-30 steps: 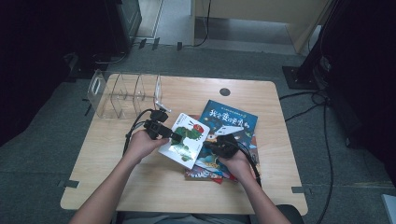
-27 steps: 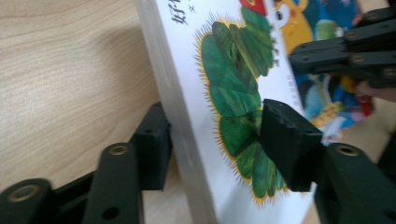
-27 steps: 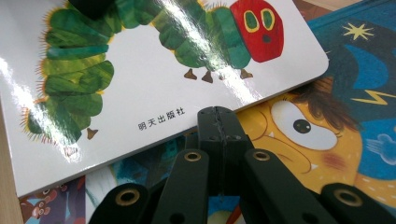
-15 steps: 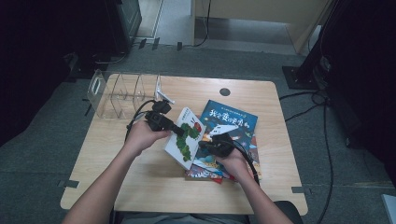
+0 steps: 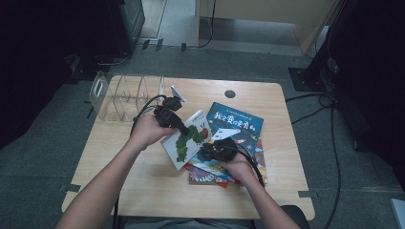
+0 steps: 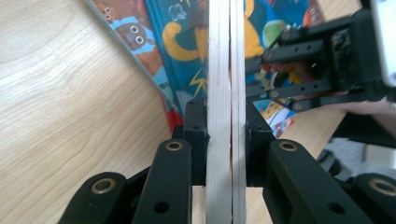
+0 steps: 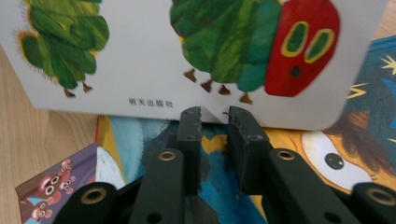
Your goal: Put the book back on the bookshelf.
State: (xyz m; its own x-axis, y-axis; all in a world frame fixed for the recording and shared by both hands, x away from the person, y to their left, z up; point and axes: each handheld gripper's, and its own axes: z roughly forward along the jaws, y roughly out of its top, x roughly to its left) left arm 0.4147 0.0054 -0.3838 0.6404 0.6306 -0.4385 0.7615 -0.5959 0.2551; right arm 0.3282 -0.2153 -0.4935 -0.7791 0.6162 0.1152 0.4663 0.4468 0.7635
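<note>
A white caterpillar picture book (image 5: 188, 143) stands tilted on its edge over a stack of books. My left gripper (image 5: 184, 130) is shut on its upper edge. In the left gripper view the jaws (image 6: 227, 116) have just been closing and both pads press the white book (image 6: 219, 56) between them. My right gripper (image 5: 205, 151) rests on the stack at the book's lower right corner. Its jaws (image 7: 214, 114) have just been opening and stand open with nothing between them, the tips just short of the caterpillar cover (image 7: 140, 60).
Several colourful books lie stacked at the table's right middle, a blue one (image 5: 239, 124) on top. A clear divider rack (image 5: 126, 95) stands at the back left. The wooden table (image 5: 143, 191) shows bare wood in front and at the left.
The left gripper has closed on the caterpillar book and raised it, so the book has tipped up steeper. The right gripper has kept its place and its jaws have parted.
</note>
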